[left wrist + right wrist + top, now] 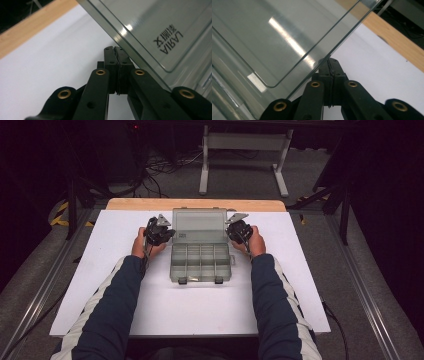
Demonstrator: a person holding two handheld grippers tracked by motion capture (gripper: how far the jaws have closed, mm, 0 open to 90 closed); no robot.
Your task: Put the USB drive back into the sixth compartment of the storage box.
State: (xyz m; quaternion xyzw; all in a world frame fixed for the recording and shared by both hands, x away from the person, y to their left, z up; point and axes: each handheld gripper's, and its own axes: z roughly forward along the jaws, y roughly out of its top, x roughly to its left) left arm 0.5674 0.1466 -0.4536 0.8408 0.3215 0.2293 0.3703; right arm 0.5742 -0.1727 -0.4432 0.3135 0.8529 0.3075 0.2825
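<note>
A clear plastic organizer box [200,261] is sitting open near the middle of the white tabletop [125,305], its divided tray lying flat toward the person and its lid [199,225] standing raised on the far side, toward the wooden strip [195,204] that is edging the tabletop's far end. Two black latches are showing on the tray's near edge. The person's forearms in dark sleeves with pale stripes are coming in from the bottom of the high view, one on each side of the box. The left tongs [159,234] are hovering just beside the lid's left edge, and the right tongs [239,230] are sitting just beside its right edge. In the left gripper view the left tongs [115,51] are showing both jaws pressed flat together with nothing between them, their tips lying right against the slanting edge of the lid [160,30], which is carrying mirrored lettering. In the right gripper view the right tongs [329,61] are likewise closed tight on nothing, their tips meeting the lid's thin edge [287,32]; whether either pair is actually touching the plastic or sitting a hair short of it is hard to tell. Light is glinting off the lid in both gripper views.
</note>
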